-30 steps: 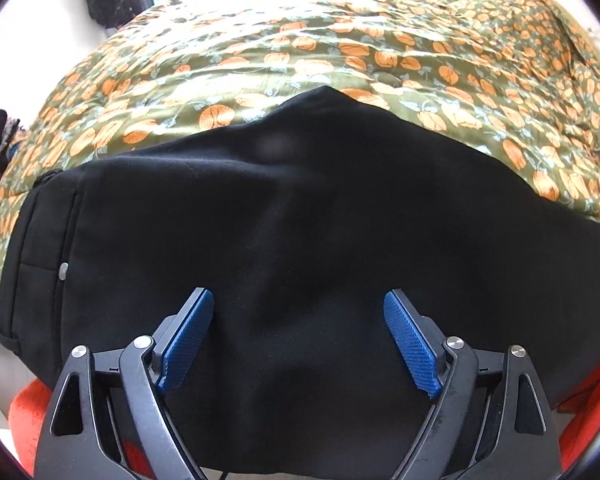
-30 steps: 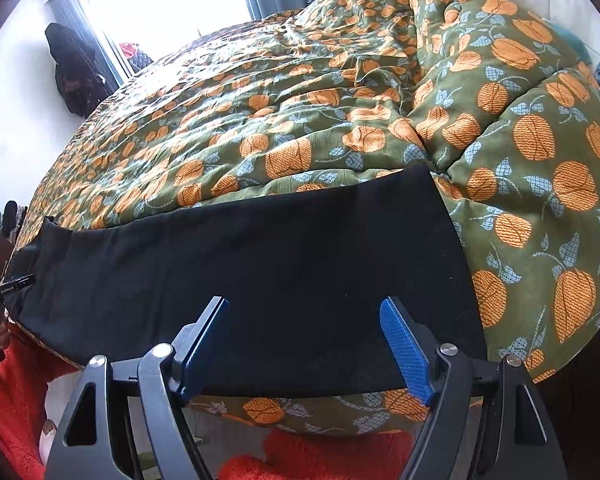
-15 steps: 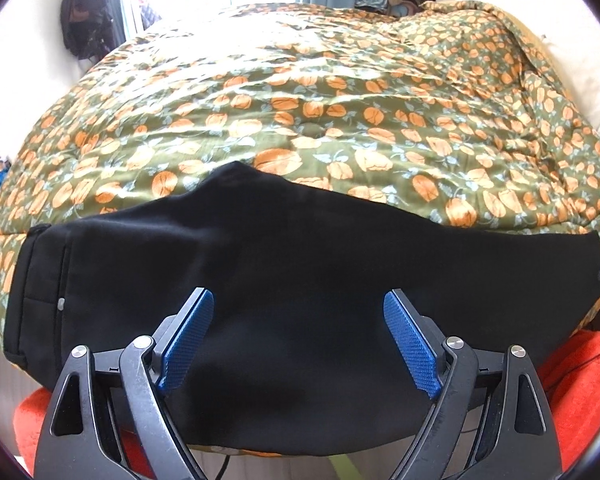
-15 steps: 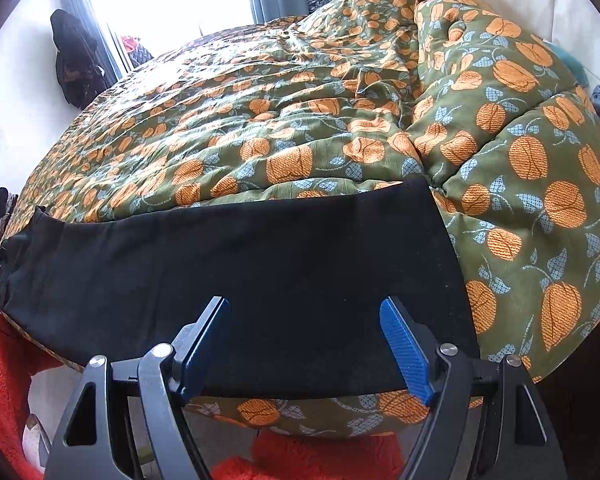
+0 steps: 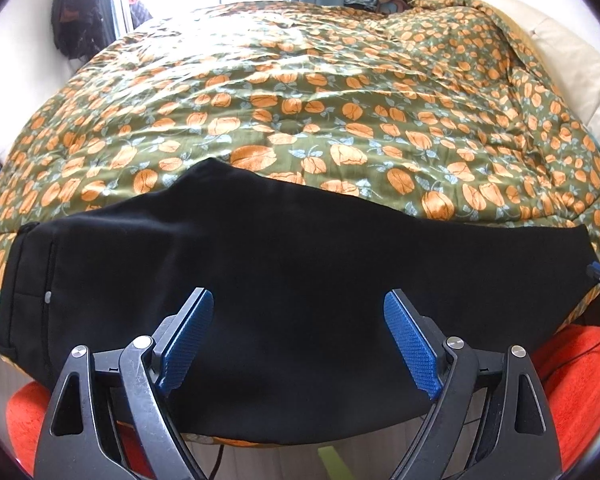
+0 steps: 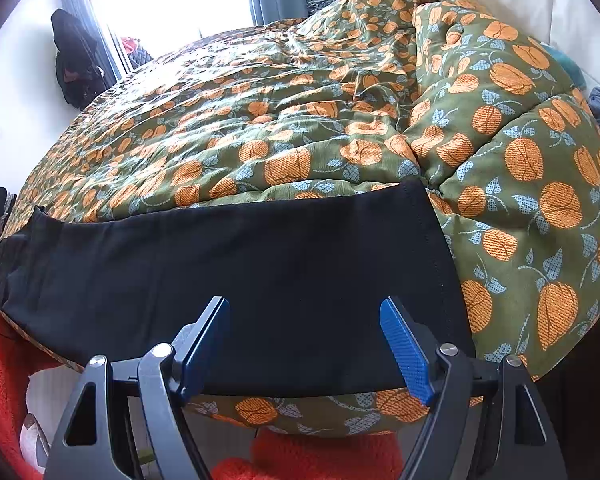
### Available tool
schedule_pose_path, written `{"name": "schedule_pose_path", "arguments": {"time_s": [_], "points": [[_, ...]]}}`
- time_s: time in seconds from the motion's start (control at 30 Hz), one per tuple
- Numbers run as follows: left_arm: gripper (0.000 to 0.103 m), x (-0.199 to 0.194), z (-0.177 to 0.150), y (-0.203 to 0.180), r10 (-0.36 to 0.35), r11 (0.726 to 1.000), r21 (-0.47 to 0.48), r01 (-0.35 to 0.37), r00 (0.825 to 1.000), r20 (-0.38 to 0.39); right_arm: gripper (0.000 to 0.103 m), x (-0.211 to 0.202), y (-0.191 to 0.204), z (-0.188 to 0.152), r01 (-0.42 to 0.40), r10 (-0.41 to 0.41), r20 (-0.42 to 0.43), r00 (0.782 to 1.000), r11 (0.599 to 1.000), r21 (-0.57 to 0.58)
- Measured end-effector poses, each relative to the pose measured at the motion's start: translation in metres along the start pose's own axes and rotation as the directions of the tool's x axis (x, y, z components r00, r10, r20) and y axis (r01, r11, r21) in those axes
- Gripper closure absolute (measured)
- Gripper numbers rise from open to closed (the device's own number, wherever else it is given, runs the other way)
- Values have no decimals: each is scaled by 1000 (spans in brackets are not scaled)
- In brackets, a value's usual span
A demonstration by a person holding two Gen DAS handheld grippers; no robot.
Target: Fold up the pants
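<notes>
Along the bed (image 5: 340,92) edge, black pants (image 5: 280,280) are lying flat; both grippers, left gripper (image 5: 300,340) and right gripper (image 6: 304,344), are hovering with fingers spread wide, holding nothing; slippery quilt risks bunching the fold.

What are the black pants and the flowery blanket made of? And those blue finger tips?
Pants: matte black woven cloth, probably cotton or a blend; it lies flat with no shine. Blanket: puffy quilted fabric with a satiny sheen where window light hits. Blue pads: apparently hard plastic or rubber, with a fine grid texture.
</notes>
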State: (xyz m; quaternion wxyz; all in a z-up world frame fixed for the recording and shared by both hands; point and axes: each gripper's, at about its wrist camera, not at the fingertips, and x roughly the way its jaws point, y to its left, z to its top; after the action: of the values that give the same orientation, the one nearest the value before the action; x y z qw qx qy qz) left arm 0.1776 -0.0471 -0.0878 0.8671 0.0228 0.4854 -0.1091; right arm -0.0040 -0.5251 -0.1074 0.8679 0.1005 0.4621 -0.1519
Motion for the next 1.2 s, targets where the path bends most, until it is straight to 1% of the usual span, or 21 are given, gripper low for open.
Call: {"name": "schedule_pose_path", "arguments": {"time_s": [0.13,0.37,0.73,0.9,0.97,1.07,1.2], "points": [[14,0,-1,-5,-8,1000,9,8,1000,-4,26,0,0,0,-2,2,1,1000,1000,4],[14,1,-3,-17,-10,998,54,10,1000,-7,26,0,-1,0,-2,2,2,1000,1000,4],[14,3,-5,-19,-14,998,56,15,1000,-20,26,0,0,0,-3,3,2,1000,1000,5],[14,5,-4,-28,-29,998,61,31,999,-36,26,-1,0,-1,-3,3,2,1000,1000,6],[14,6,1,-39,-61,995,70,65,997,-49,26,-1,0,-1,-2,2,4,1000,1000,8],[12,11,7,-68,-121,985,116,130,989,-87,26,-3,-1,-2,-5,5,10,1000,1000,9],[11,30,12,-115,-182,961,181,209,971,-154,26,-2,-1,-2,-10,10,9,1000,1000,6]]}}
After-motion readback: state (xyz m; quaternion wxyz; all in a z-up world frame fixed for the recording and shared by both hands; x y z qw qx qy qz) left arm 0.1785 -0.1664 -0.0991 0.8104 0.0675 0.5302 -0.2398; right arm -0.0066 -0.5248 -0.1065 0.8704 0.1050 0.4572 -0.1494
